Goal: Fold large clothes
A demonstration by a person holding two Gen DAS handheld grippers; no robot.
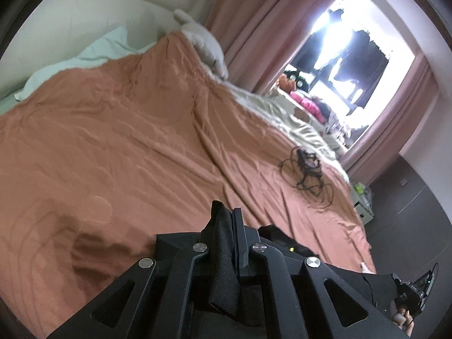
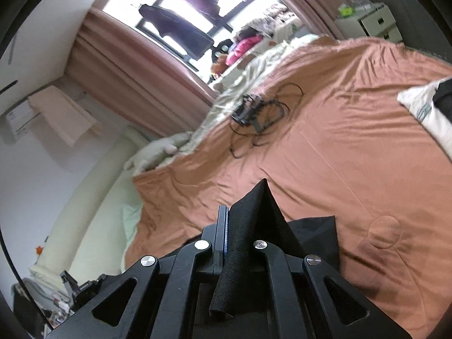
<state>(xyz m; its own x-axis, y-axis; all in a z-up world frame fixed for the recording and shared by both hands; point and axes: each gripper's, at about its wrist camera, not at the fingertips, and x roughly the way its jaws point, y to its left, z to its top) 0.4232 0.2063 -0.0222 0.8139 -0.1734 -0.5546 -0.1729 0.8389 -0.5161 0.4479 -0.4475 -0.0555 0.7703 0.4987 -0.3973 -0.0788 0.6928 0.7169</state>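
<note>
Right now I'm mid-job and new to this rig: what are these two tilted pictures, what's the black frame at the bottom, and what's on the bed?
Each picture comes from a fisheye camera on a hand-held two-finger gripper, looking forward along its fingers. No robot arm is here; a person carries one gripper in each hand. The black frame is the gripper itself. The left gripper is shut on the black garment, and the right gripper pinches another part of it, so the cloth hangs between both above the bed. Below lies an orange bedspread. On it rests a tangle of black cables, and a white cloth lies at the edge of the right view. Pink curtains frame a bright window behind.
</note>
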